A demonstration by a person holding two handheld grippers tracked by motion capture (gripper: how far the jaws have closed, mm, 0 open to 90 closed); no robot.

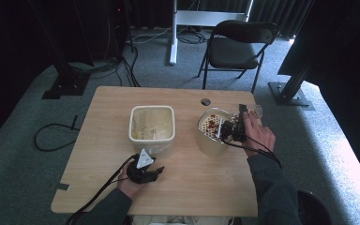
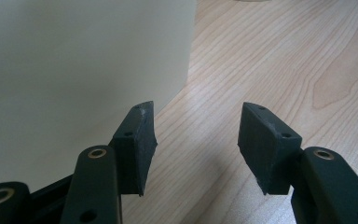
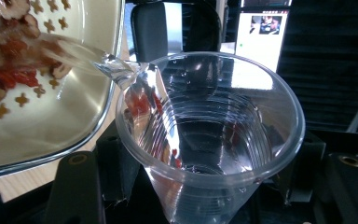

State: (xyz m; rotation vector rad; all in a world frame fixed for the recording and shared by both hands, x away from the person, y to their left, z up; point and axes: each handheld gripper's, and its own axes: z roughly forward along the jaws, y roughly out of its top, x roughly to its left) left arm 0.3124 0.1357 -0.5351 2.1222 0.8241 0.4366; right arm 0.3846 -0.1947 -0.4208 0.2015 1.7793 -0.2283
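Two tubs stand on the bench (image 1: 187, 173): a square tub (image 1: 152, 124) and a round tub (image 1: 212, 132) of red dried fruit. The right gripper (image 3: 214, 196) pinches one clear plastic cup (image 3: 209, 130) at the round tub's rim. The left gripper (image 2: 196, 144), jaws spread and empty, sits beside the square tub.

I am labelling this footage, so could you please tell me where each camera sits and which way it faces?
High view: above the person's side, looking forward and down on the table; both forearms, left gripper, right gripper.
Left gripper view: rides that gripper, looking along open jaws at the square tub.
Right gripper view: rides that gripper, facing the clear cup it clamps beside the perforated container.
Shared: high and left gripper views show the tub.
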